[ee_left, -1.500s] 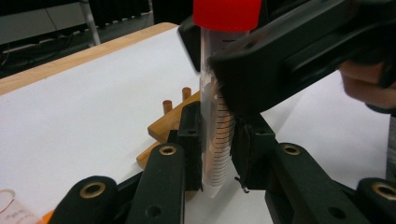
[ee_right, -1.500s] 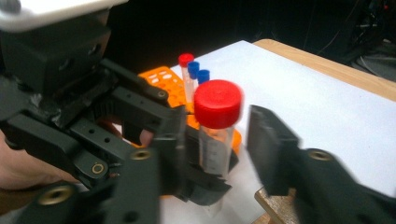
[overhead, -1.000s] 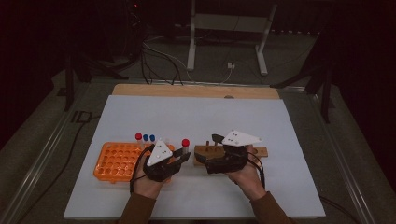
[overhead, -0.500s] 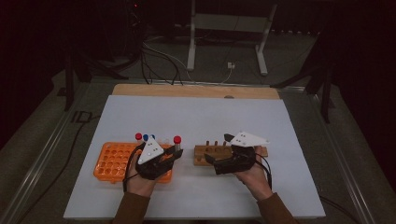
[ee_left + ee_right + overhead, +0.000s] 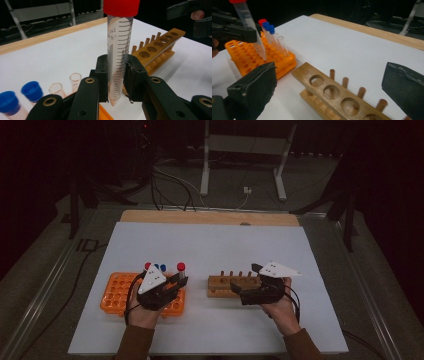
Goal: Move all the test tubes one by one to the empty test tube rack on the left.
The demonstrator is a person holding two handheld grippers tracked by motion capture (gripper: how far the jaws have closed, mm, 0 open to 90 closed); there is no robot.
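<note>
My left gripper (image 5: pixel 180 281) (image 5: pixel 117 77) is shut on a clear graduated tube with a red cap (image 5: pixel 181 267) (image 5: pixel 118 50), held upright above the right end of the orange rack (image 5: pixel 116 296) (image 5: pixel 242 53). Two blue-capped tubes (image 5: pixel 161 268) (image 5: pixel 30 89) and a red-capped one (image 5: pixel 147 266) (image 5: pixel 262 22) stand in that rack beside open tubes (image 5: pixel 75 78). My right gripper (image 5: pixel 246 280) (image 5: pixel 330 85) is open and its jaws have just been opening, with nothing gripped. The wooden rack (image 5: pixel 224 288) (image 5: pixel 332 93) lies beneath and beyond its jaws.
White paper (image 5: pixel 215 245) covers the table, with a wooden edge (image 5: pixel 200 218) at the far side. Past it are cables (image 5: pixel 170 185) and a metal stand (image 5: pixel 240 150) on the floor.
The hands have drawn apart. My left gripper carried the red-capped tube leftward over the orange rack. My right gripper slid rightward along the wooden rack.
</note>
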